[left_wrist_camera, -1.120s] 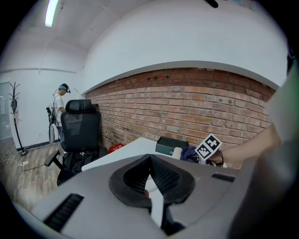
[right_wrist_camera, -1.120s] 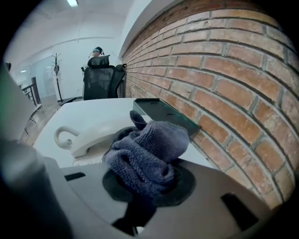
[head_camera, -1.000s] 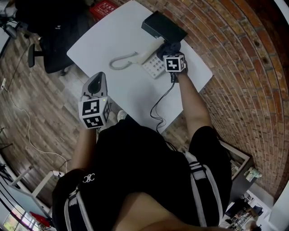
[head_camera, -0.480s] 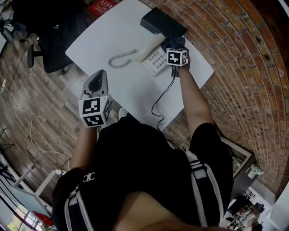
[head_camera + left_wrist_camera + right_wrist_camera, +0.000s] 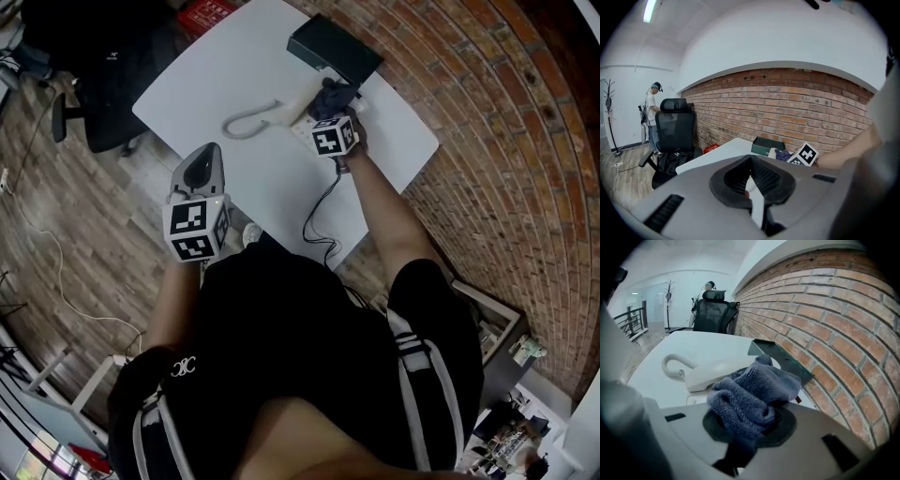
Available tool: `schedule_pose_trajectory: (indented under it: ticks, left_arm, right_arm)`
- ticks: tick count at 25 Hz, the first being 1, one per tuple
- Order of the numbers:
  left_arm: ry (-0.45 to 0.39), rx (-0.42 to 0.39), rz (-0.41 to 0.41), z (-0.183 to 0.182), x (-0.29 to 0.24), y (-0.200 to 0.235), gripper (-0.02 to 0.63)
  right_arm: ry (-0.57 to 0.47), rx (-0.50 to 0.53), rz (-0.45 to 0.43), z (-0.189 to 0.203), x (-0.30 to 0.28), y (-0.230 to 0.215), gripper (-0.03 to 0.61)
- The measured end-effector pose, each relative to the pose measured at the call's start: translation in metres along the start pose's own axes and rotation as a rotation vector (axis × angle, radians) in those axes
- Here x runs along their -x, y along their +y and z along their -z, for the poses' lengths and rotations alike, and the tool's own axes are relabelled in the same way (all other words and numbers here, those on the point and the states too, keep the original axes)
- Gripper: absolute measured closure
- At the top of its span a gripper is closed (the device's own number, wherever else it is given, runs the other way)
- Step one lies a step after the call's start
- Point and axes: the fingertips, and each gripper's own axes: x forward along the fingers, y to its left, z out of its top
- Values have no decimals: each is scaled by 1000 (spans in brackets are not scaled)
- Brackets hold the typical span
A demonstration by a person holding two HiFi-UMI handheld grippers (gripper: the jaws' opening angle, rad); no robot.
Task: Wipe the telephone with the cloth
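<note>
The left gripper (image 5: 199,171) hovers at 9 o'clock in the head view, by the edge of the white table (image 5: 234,66). Its jaws are closed together with nothing in them. The telephone (image 5: 298,120) sits on the table at 12 o'clock, with its handset (image 5: 715,372) lying across the top. The right gripper (image 5: 749,427) is over the telephone, its jaws squeezed on a bunched blue cloth (image 5: 752,390). A black box (image 5: 334,49) lies at 1 o'clock from the telephone. The cloth looks soft and floppy, so a fat bunch is best to grip. The telephone looks like hard, light plastic. The handset probably rests loose, so a strong push may slide it.
</note>
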Motion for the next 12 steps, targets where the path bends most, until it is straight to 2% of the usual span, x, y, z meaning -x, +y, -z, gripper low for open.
schedule_pose_trajectory:
  ticks: [12]
  left_arm:
    - [0, 21, 9, 7, 8, 6, 614]
  right_arm:
    - [-2, 145, -134, 30, 32, 86, 534]
